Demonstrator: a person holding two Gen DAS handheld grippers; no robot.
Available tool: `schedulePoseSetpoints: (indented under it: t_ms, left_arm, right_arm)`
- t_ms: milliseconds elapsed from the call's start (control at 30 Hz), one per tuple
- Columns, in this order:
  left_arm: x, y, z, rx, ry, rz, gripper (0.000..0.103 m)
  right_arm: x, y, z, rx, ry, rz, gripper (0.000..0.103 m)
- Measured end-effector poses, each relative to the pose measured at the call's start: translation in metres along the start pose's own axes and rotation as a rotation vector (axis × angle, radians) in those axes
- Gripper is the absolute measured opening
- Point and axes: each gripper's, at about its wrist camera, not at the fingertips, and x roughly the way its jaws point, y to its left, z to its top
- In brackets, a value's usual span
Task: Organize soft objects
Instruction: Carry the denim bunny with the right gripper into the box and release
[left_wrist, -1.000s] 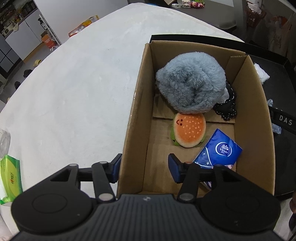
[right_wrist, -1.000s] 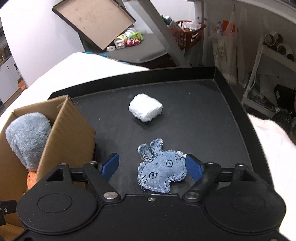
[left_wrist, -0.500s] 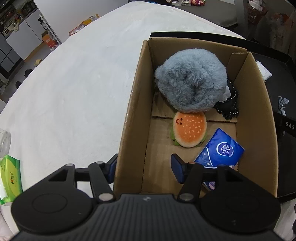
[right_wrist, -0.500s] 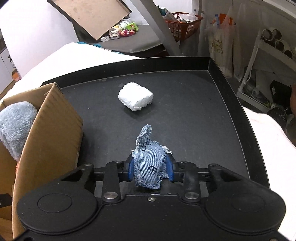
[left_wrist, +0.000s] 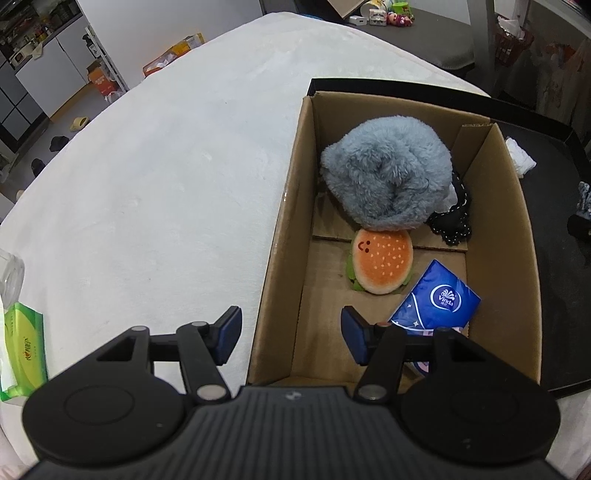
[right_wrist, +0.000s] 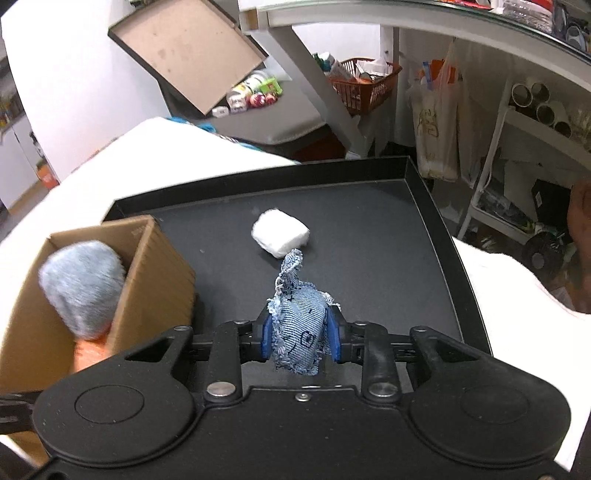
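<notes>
My right gripper (right_wrist: 298, 338) is shut on a blue denim rabbit toy (right_wrist: 299, 325) and holds it above the black tray (right_wrist: 388, 258). A white soft bundle (right_wrist: 279, 232) lies on the tray farther back. The cardboard box (left_wrist: 498, 236) holds a grey fluffy plush (left_wrist: 386, 179), an orange burger plush (left_wrist: 380, 260), a black dotted cloth (left_wrist: 454, 225) and a blue tissue pack (left_wrist: 439, 301). My left gripper (left_wrist: 290, 336) is open, its jaws straddling the box's near left wall. The box (right_wrist: 155, 266) and grey plush (right_wrist: 83, 280) also show in the right wrist view.
A green wipes pack (left_wrist: 24, 347) lies at the left edge of the white table (left_wrist: 166, 184). The black tray (left_wrist: 554, 258) sits right of the box, with the white bundle (left_wrist: 521, 157) on it. Shelves and clutter stand beyond the table.
My right gripper closed on the denim rabbit and lifted it off the tray, moving up and back. My left gripper drew back slightly from the box.
</notes>
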Motion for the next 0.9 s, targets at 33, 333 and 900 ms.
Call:
schedulePoseSetpoints:
  t_ms: [33,333,900]
  left_arm:
    - [-0.001,0.001,0.0,0.0,-0.003,-0.002,0.058]
    - [-0.011,0.011,0.0,-0.021,-0.024,-0.021,0.058]
    - [-0.024,0.03,-0.006,-0.032,-0.058,-0.071,0.058]
  right_arm:
    - [-0.004,0.0,0.002,0.002,-0.001,0.009,0.028]
    - [-0.042,0.012,0.013,-0.038,-0.054,0.051,0.028]
    - [-0.067,0.042,0.006,-0.091,-0.091,0.16,0.028]
